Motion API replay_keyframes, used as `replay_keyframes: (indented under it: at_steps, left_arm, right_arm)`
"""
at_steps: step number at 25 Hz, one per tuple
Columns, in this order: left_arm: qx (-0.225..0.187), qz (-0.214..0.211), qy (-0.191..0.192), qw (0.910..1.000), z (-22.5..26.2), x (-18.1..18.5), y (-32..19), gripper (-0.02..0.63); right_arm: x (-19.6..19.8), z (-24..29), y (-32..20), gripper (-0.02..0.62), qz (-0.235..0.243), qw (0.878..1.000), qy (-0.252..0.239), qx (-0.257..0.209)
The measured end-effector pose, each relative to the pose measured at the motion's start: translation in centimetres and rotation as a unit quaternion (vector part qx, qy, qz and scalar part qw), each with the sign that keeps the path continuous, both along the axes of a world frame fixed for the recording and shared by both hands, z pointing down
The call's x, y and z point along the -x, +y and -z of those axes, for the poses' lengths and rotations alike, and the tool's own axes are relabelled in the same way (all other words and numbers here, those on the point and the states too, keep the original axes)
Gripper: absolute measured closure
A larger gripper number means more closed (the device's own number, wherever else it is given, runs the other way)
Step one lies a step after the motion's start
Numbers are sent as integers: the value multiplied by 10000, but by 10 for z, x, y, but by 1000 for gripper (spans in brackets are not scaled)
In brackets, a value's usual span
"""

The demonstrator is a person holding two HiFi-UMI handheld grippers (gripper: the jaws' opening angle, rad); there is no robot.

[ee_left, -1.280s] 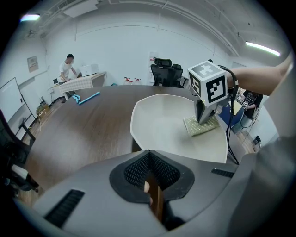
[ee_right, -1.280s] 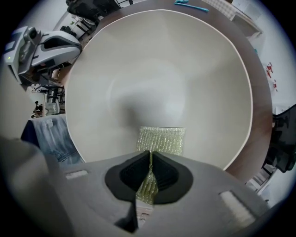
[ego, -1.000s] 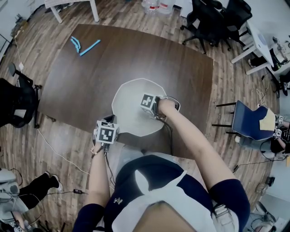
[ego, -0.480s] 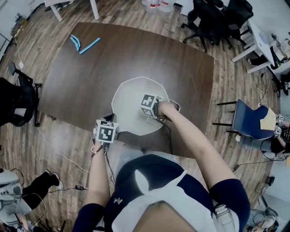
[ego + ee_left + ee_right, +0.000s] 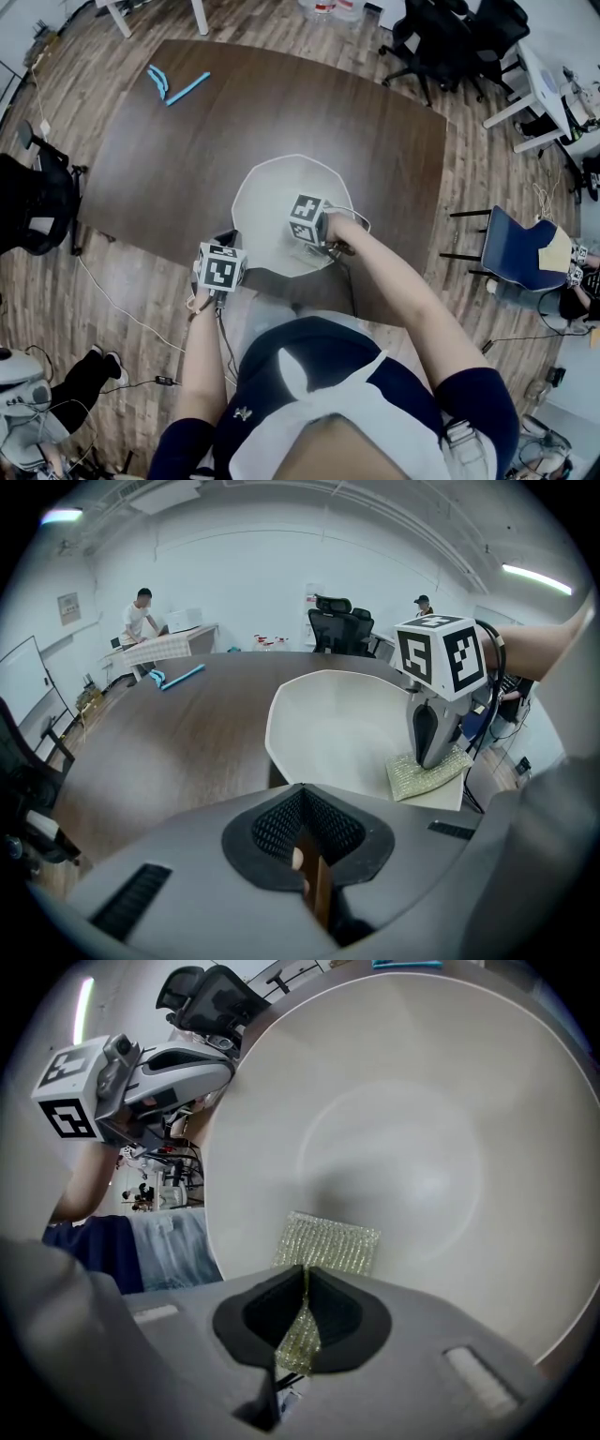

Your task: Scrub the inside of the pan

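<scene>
While the left tongs (image 5: 305,855) stand closed on a thin brown handle (image 5: 316,885) at the near left edge of the pan (image 5: 272,187), the right tongs (image 5: 323,246) reach down into the pan from the near right side. The pan is white and many-sided and sits on the dark wooden counter (image 5: 356,141), close to the edge nearest the person. In the right gripper view the right tongs (image 5: 302,1316) are pinched together on a yellow-green scouring pad (image 5: 328,1244); a fold of the pad is caught between the two black pads, and the rest lies flat against the white inner surface of the pan (image 5: 422,1147), near its near wall. The left gripper view shows the same pad (image 5: 412,778) under the tips of the right tongs (image 5: 429,759), low on the inside of the pan (image 5: 328,724) at its right (the marker cube rides above the tips). Two light-blue tools (image 5: 173,86) lie at the counter's far left corner, well apart from the pan.
</scene>
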State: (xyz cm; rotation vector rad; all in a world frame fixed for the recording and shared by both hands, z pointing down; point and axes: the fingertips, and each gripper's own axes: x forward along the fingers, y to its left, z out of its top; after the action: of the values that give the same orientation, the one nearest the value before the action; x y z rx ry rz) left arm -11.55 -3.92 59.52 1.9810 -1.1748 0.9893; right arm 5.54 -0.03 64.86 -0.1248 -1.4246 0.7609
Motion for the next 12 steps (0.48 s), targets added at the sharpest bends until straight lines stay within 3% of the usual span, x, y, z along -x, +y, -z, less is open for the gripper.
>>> replay_keyframes:
  at_steps: [12]
  left_arm:
    - [9, 65, 0, 10000, -4, 0, 1, 604]
  right_arm:
    - [52, 6, 25, 578, -656, 9901, -959, 784]
